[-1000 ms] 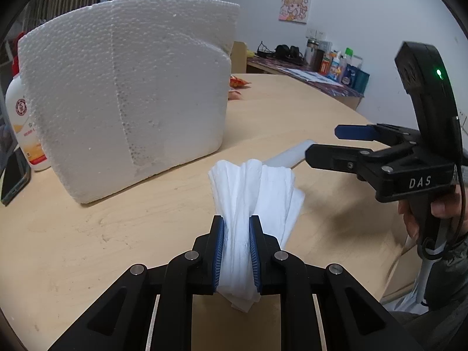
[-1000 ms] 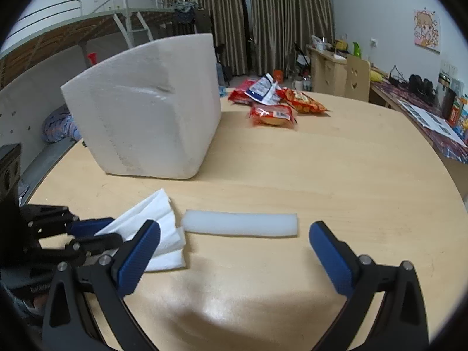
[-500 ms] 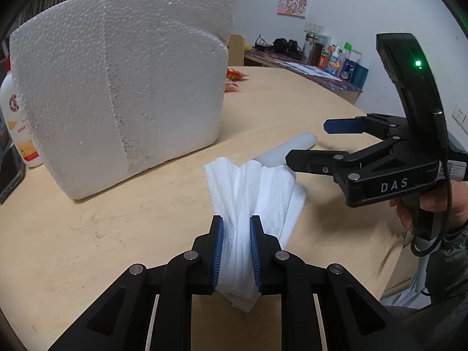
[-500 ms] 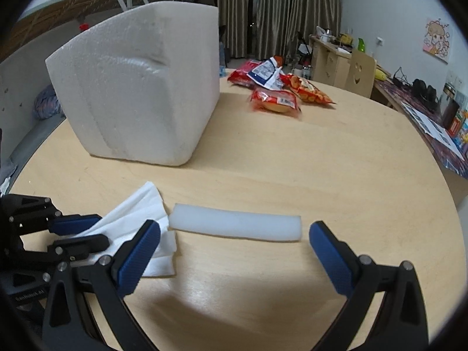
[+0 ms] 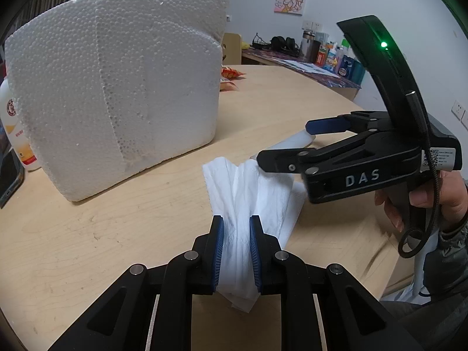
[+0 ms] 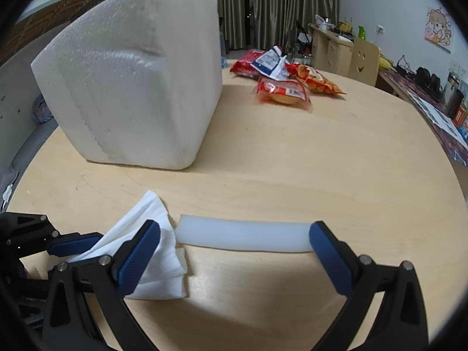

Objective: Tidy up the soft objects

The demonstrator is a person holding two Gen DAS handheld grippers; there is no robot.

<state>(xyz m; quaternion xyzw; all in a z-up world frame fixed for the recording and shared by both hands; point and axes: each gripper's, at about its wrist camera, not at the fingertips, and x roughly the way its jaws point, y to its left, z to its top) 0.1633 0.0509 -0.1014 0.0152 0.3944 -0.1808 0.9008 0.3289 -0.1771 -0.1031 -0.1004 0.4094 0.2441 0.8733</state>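
Low in frame, your left gripper (image 5: 236, 248) pinches the folded tissue (image 5: 248, 193); your wide-spread right gripper (image 6: 234, 251) straddles the foam stick (image 6: 244, 237), so next close on it.

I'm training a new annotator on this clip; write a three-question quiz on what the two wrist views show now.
1. True or false: the left gripper is shut on the white tissue.
2. What lies between the open right gripper's fingers: A foam stick, B snack bag, C bottle?
3. What large white thing stands on the table behind the tissue?

Key: 1 true. 2 A. 3 the styrofoam block.
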